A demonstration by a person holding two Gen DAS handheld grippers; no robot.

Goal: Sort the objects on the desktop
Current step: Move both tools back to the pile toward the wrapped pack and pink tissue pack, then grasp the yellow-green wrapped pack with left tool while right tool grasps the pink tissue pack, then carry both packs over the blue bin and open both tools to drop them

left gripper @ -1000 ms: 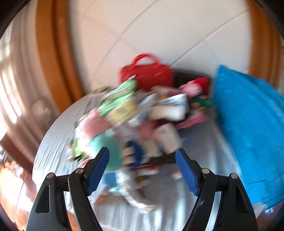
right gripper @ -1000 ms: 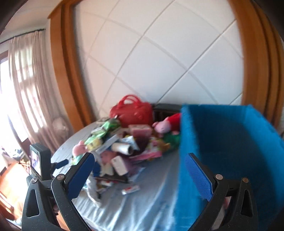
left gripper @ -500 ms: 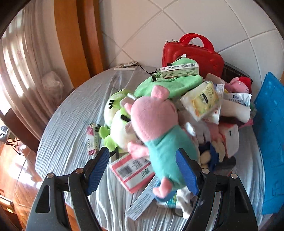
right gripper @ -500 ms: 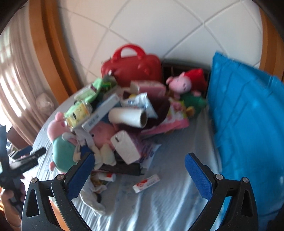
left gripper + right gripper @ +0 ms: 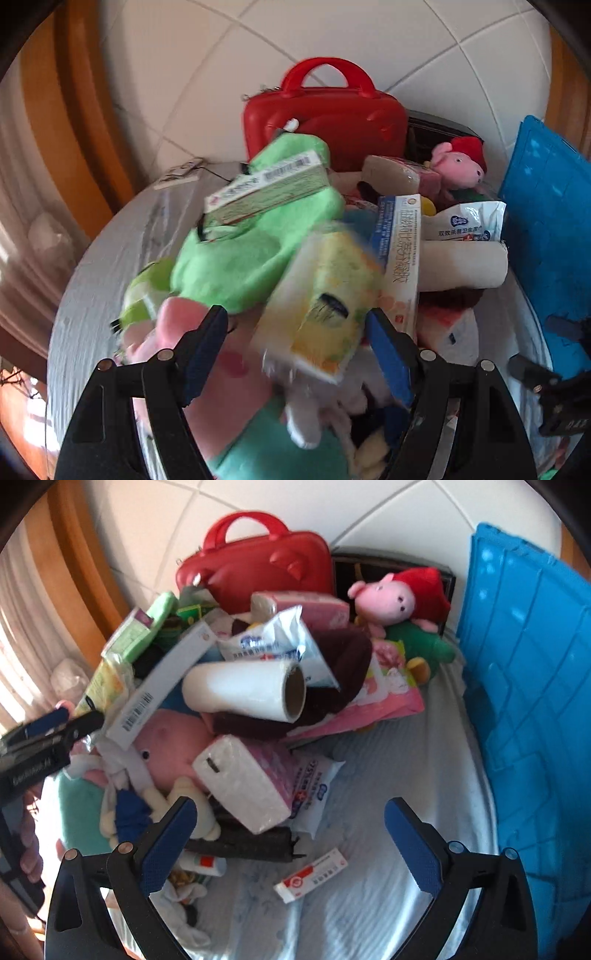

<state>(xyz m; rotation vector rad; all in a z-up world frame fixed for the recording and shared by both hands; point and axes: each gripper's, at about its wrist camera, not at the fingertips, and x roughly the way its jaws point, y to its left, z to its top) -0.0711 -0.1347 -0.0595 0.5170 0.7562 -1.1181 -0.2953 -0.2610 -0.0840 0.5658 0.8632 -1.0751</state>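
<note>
A heap of toys, boxes and packets lies on a round table with a pale cloth [image 5: 388,775]. My left gripper [image 5: 295,350] is open low over the heap. A blurred yellow packet [image 5: 325,302] sits between its fingers, close to the right pad, and a pink pig plush [image 5: 207,369] lies under the left finger. It also shows at the left of the right wrist view as the left gripper [image 5: 51,731]. My right gripper [image 5: 291,838] stands open over the cloth, with nothing between its pads. A wrapped tissue pack [image 5: 240,782] and a small red-and-white box [image 5: 312,875] lie just ahead of it.
A blue plastic bin [image 5: 535,701] stands at the table's right side. A red carry case [image 5: 258,568] leans on the tiled wall behind the heap. A paper roll [image 5: 243,690], a green plush [image 5: 243,254] and a red-hatted pig plush [image 5: 391,594] lie in the pile.
Both grippers have come down and closer to the heap. The left one has moved from over the pink pig plush onto the yellow packet. Jaw widths look unchanged.
</note>
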